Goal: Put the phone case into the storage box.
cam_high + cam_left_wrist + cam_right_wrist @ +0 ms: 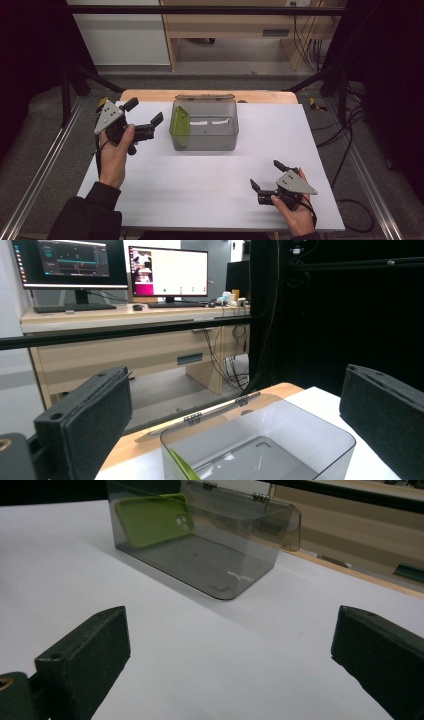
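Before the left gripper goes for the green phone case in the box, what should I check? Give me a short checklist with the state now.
1. Left gripper jaws open: ok.
2. Right gripper open and apart from the box: ok.
3. Box lid folded back, top open: ok.
4. Green phone case leaning upright against the box's left wall: ok.
5. Room for a jaw between case and wall: cannot tell.
6. White table around the box free of other things: ok.

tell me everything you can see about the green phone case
The green phone case is a lime, matte, soft-looking shell with a camera cutout near one corner. It stands on edge inside the clear smoky box, leaning against the box's left end wall, as the high view shows it. The box's hinged lid is open behind. No gripper touches it.
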{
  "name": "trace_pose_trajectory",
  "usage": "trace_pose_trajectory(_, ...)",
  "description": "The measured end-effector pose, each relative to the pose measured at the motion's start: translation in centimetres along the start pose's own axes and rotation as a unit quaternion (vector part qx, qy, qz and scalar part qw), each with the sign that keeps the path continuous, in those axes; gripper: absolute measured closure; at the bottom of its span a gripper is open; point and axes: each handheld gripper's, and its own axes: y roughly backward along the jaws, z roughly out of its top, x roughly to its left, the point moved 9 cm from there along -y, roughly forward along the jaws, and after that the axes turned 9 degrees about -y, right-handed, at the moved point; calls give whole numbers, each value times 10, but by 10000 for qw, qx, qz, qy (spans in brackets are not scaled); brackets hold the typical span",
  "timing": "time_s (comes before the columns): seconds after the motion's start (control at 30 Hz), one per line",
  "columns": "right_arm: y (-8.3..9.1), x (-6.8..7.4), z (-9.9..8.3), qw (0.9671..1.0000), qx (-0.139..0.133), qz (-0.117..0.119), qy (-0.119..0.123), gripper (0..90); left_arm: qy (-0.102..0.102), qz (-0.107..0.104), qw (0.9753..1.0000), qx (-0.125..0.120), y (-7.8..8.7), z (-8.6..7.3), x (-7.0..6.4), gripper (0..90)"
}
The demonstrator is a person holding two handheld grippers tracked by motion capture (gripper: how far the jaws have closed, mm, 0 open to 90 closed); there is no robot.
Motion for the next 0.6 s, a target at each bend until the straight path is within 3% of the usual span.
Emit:
trace_pose_trajectory(0.07, -2, -1, -1, 9998, 7, 25, -177, 27, -14, 5, 10000, 10, 3, 0, 4, 4)
trace_pose_trajectory(0.17, -3, -4, -2, 9997, 23, -12, -255, 28, 13, -62, 10000, 66, 8, -2, 8, 5)
trace_pose_trajectory(0.23, -3, -6, -3, 9996, 22, -38, -284, 28, -42, 1, 10000, 49, 15, -3, 14, 8)
trace_pose_trajectory(0.3, -3, -8, -3, 9995, 37, -66, -319, 28, 41, 38, 10000, 14, 22, -3, 18, 8)
trace_pose_trajectory(0.57, -3, -6, -2, 9997, 43, -74, -220, 29, 147, 315, 9993, -124, 56, -8, 36, 8)
trace_pose_trajectory(0.6, -3, -5, -1, 9998, 38, -66, -205, 29, 91, 343, 9993, -122, 61, -9, 38, 8)
